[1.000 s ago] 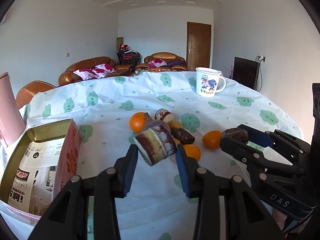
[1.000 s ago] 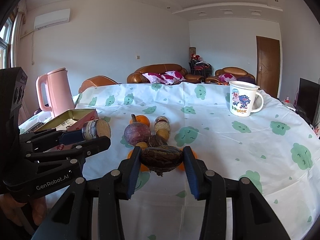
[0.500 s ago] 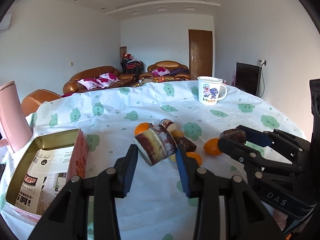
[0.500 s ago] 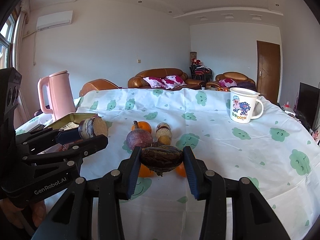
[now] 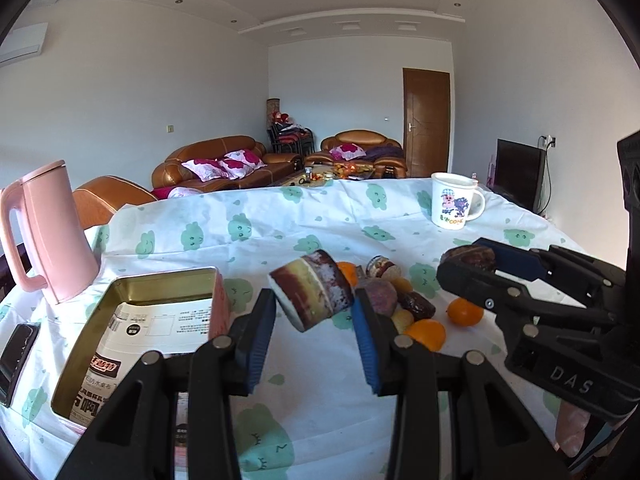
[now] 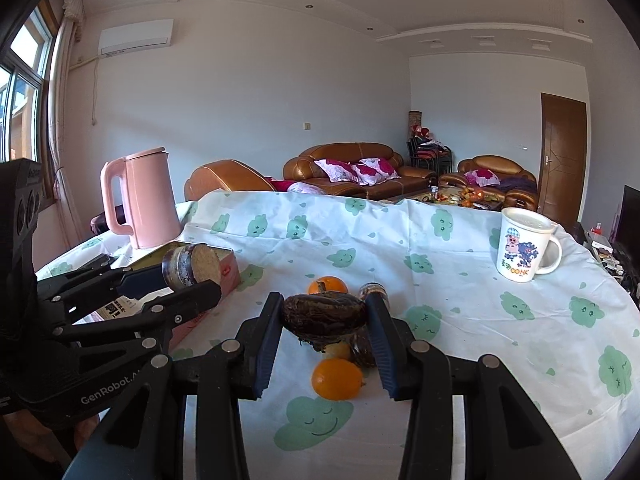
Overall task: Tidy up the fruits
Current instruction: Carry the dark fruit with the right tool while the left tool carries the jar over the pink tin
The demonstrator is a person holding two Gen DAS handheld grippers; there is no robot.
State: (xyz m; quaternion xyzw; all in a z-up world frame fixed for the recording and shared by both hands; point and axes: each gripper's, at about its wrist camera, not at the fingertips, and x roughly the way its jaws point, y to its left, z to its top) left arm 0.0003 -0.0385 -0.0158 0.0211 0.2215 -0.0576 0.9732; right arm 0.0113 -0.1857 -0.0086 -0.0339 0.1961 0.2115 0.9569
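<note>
We hold a banded fruit slice [image 5: 312, 292] and a dark wrinkled fruit [image 6: 324, 316] clenched in the left fingers [image 5: 262, 334] and right fingers [image 6: 268, 334], clear of the table [image 6: 460, 280], likely bound for the open tin [image 5: 160, 292] at lower left.

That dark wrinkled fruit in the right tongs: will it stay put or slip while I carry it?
The dark wrinkled fruit looks pinched end to end between the right tongs, so it could pivot if jolted. Its shrivelled, rough skin probably grips the ribbed pads well. It seems dried and light, likely soft, so squeezing harder may dent it.
</note>
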